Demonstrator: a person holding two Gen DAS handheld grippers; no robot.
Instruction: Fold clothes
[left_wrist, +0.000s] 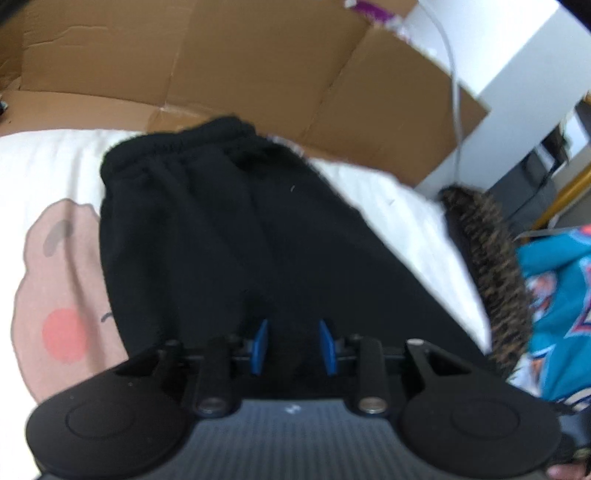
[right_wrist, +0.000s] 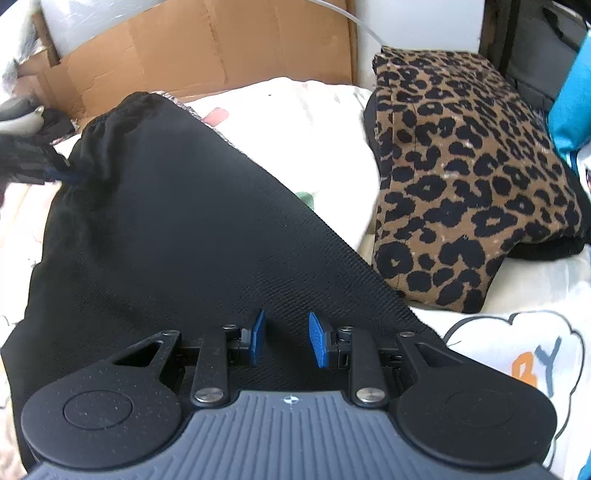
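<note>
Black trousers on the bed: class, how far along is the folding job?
Done: a leopard-print garment lies folded beside them. In hand: the black trousers lie spread flat, both tongs, left and right, open over them. Left: folding the trousers and the turquoise garment.

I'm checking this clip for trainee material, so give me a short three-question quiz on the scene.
1. True or false: the right gripper is open above the black sweatpants.
2. What lies to the right of the sweatpants? A) leopard-print garment B) striped towel C) red pillow
3. What stands behind the bed sheet?

Key: 1 true. 2 A. 3 flattened cardboard box.
</note>
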